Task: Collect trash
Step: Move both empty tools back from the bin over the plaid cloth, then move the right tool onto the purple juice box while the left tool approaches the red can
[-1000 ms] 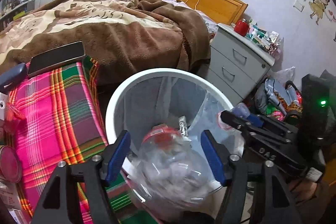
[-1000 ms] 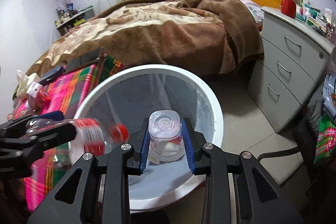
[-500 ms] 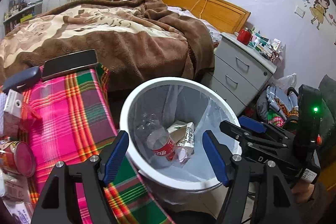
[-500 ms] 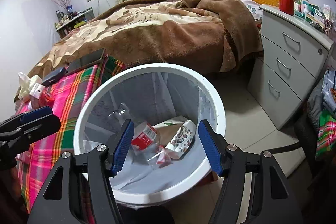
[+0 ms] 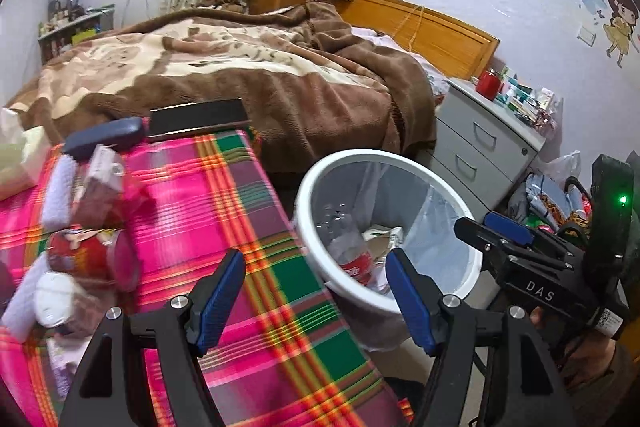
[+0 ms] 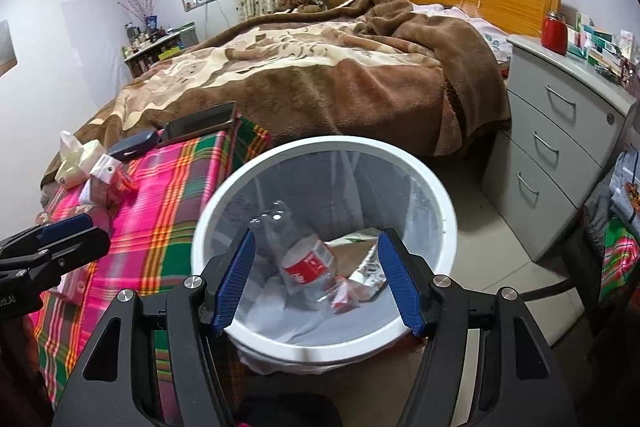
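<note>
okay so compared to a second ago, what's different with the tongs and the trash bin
Both tongs let go. The plastic bottle left the left tongs and the small clear cup left the right tongs, whose jaws have just opened; both now stand empty. The bottle lies in the trash bin. The left tongs swung toward the plaid cloth. Bin and bed unmoved.

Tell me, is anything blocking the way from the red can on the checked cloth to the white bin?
Nothing visible: between the red can and the white bin lies only bare checked cloth.
</note>
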{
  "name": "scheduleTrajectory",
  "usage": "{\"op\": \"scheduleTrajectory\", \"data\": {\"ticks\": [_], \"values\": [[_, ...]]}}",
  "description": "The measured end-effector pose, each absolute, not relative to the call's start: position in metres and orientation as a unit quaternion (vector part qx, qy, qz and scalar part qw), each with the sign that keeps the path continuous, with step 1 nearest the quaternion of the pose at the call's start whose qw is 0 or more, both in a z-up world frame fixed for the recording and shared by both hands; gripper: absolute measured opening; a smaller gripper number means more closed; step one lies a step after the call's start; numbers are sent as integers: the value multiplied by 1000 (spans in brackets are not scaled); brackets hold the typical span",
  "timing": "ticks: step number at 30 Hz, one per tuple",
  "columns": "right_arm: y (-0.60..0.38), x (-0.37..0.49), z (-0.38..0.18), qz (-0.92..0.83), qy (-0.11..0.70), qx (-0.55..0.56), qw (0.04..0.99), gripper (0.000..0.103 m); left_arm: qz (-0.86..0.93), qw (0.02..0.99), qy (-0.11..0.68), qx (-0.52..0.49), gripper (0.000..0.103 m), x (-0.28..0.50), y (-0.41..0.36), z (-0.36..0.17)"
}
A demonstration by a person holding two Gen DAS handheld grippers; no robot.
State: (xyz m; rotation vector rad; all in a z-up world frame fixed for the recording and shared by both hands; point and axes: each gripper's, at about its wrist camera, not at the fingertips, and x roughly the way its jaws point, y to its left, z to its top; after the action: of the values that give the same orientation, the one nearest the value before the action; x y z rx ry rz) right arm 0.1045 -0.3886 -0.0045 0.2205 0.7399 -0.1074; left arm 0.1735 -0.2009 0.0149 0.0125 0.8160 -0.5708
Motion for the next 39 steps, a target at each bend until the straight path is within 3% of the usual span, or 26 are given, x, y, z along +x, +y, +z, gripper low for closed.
{"op": "scheduleTrajectory", "data": {"ticks": [39], "values": [[-213, 118, -13, 136, 375, 51, 916, 65, -83, 923, 366, -78, 72, 143, 40, 13]]}}
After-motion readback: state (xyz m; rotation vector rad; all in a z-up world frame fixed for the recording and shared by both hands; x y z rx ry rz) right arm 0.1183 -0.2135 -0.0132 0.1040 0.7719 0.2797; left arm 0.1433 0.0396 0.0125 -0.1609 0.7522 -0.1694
